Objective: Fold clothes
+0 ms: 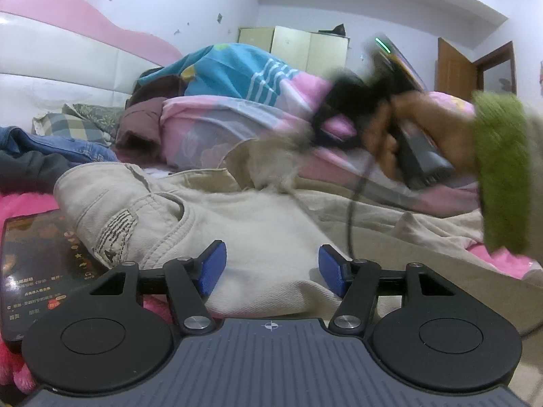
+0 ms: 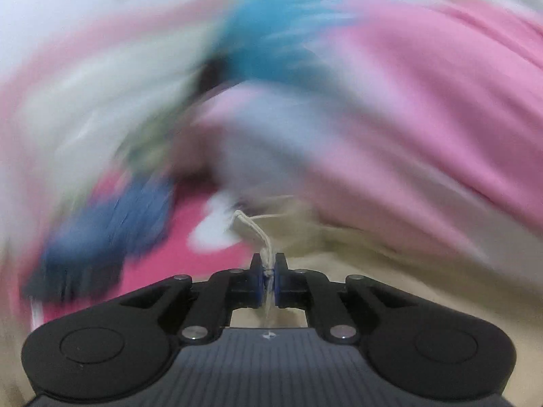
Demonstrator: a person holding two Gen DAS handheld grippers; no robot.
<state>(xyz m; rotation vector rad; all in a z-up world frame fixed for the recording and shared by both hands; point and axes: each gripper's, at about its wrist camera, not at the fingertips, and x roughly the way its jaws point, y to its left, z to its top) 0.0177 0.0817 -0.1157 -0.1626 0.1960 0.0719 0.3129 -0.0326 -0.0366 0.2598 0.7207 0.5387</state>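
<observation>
Left wrist view: the beige, heavy-cotton trousers (image 1: 210, 224) lie crumpled across the pink bed cover (image 1: 30, 203), their seamed waist end just ahead of the left gripper (image 1: 269, 269), whose blue-padded fingers stand wide apart on nothing. Farther right, the person's hand (image 1: 407, 129) swings the blurred right gripper. The cloth looks thick, limp and fairly weighty, so a stitched hem or waistband offers the firmest hold.

Right wrist view: the right gripper (image 2: 268, 273) is pinched tight on a thin beige edge of the trousers, amid heavy blur.
</observation>
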